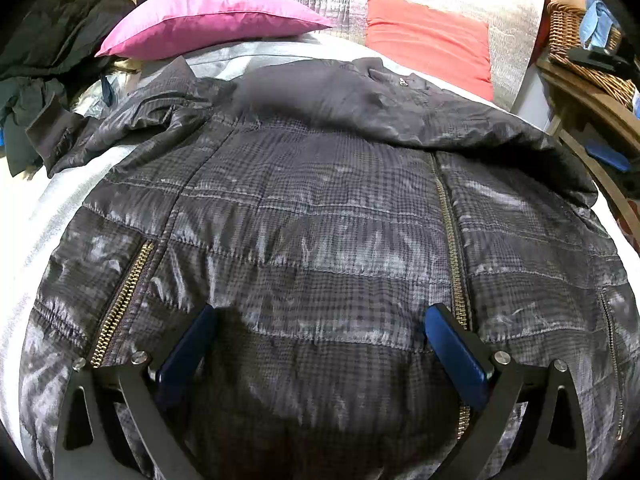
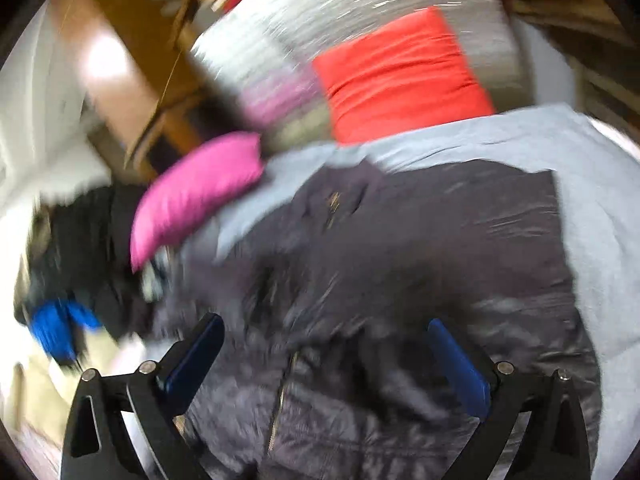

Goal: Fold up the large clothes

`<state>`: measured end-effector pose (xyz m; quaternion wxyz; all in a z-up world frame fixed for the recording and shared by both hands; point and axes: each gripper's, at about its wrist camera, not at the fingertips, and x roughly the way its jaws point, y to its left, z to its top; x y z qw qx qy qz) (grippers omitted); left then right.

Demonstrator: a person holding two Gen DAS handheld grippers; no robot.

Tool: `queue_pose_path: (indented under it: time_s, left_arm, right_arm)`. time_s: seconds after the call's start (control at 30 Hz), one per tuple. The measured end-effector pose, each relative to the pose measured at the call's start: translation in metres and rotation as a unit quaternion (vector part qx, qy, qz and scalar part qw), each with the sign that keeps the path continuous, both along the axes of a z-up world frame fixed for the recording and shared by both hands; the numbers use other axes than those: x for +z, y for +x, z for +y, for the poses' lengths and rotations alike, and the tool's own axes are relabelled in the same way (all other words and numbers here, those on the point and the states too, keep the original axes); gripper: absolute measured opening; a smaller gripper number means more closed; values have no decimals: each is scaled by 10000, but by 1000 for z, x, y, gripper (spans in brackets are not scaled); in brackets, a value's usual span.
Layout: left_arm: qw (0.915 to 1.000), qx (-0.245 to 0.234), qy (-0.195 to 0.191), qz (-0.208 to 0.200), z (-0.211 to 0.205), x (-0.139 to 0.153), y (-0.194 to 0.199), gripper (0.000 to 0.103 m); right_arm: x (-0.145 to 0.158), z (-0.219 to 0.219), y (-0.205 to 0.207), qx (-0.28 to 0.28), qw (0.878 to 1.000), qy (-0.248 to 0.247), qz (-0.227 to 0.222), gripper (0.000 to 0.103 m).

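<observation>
1. The jacket (image 1: 320,220) lies spread on the bed (image 1: 52,200), front up and zipped, collar toward the pillows. One sleeve (image 1: 460,120) is laid across the chest; the other (image 1: 104,132) sprawls off to the side.
2. My left tool (image 1: 320,320) hovers low over the hem, jaws apart, holding nothing.
3. My right tool (image 2: 324,332) is also apart and empty above the jacket (image 2: 400,260); its view is blurred.
4. I judge the fold barely begun: second sleeve and body folds remain.
5. Beyond: pink pillow (image 1: 212,20), red pillow (image 1: 428,36), dark clothes (image 1: 52,40) heaped beside.
</observation>
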<state>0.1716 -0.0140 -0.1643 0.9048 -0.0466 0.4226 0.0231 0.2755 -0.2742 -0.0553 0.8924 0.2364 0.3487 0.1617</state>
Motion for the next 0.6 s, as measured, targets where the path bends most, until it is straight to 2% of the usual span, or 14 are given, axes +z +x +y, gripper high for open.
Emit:
queue_pose_path:
  time_s: [0.1, 0.13, 0.2, 0.23, 0.3, 0.37, 0.43, 0.53, 0.6]
  left_arm:
    - [10000, 0, 6, 4, 0, 0, 0, 103]
    - [10000, 0, 6, 6, -1, 0, 0, 103]
    - [10000, -4, -18, 23, 0, 1, 0, 103]
    - [10000, -10, -49, 60, 0, 2, 0, 103]
    - [9995, -59, -165, 278, 4, 8, 4, 103]
    - [9965, -217, -586, 551, 11, 22, 15, 103]
    - [9932, -103, -1147, 194, 28, 56, 24, 103]
    - [9861, 181, -1623, -318, 55, 93, 56, 103]
    - [9835, 306, -1778, -161, 73, 92, 95, 103]
  right_arm:
    - [-12, -40, 15, -441, 9953, 840, 171, 103]
    - [-29, -56, 23, -581, 9914, 1089, 425, 103]
    - [-61, -72, 30, -824, 9844, 1256, 914, 103]
    - [-70, -76, 30, -770, 9824, 1450, 888, 103]
    - [-66, -77, 23, -630, 9859, 1429, 605, 103]
    - [-63, -75, 21, -463, 9890, 1312, 505, 103]
    - [-68, -78, 20, -332, 9894, 1352, 425, 103]
    - [-82, -85, 12, -261, 9876, 1538, 192, 103]
    - [-82, -82, 8, -214, 9893, 1439, 39, 103]
